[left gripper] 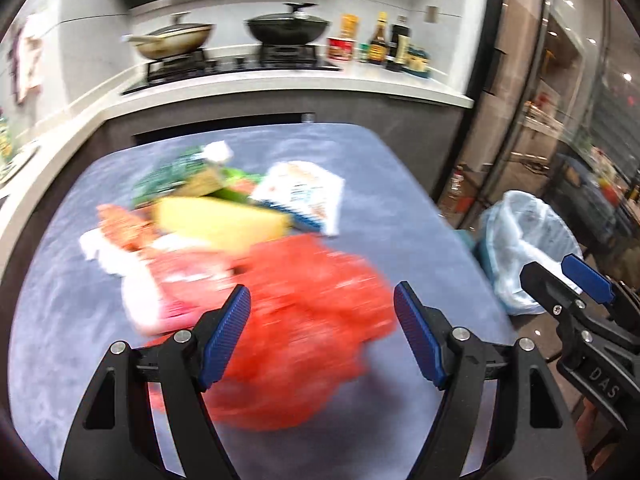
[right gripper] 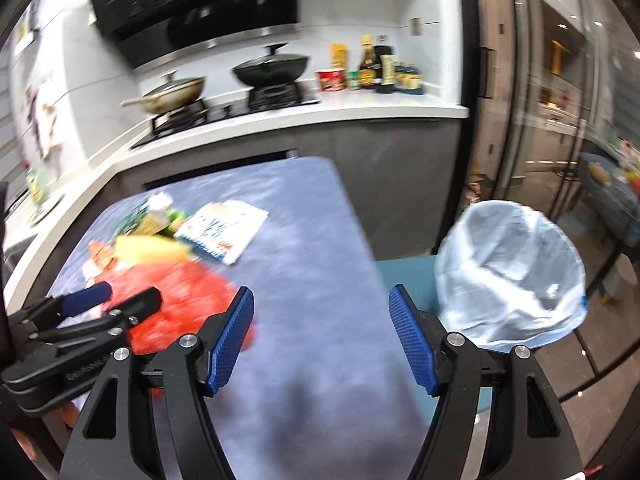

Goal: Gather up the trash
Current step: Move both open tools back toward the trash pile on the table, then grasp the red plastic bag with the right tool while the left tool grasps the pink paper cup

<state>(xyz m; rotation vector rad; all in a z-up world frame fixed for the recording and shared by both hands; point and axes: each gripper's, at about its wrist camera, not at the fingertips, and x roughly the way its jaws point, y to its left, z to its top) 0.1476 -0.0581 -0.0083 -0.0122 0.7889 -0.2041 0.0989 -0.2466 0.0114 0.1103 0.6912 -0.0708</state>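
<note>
blurred red bag (left gripper: 304,320), yellow wrapper (left gripper: 220,220) half-hidden

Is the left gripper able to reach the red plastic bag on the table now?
Probably yes: the left gripper is open and empty, the red plastic bag lies directly ahead on the table, and nothing stands between them.

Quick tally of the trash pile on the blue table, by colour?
Red: 1, crumpled red plastic bag
Yellow: 1, flat yellow packet
White and blue: 1, printed white-and-blue wrapper
Green: 1, dark green wrapper
Orange: 1, orange patterned wrapper
Total: 5 clear; blur hides smaller scraps.
</note>
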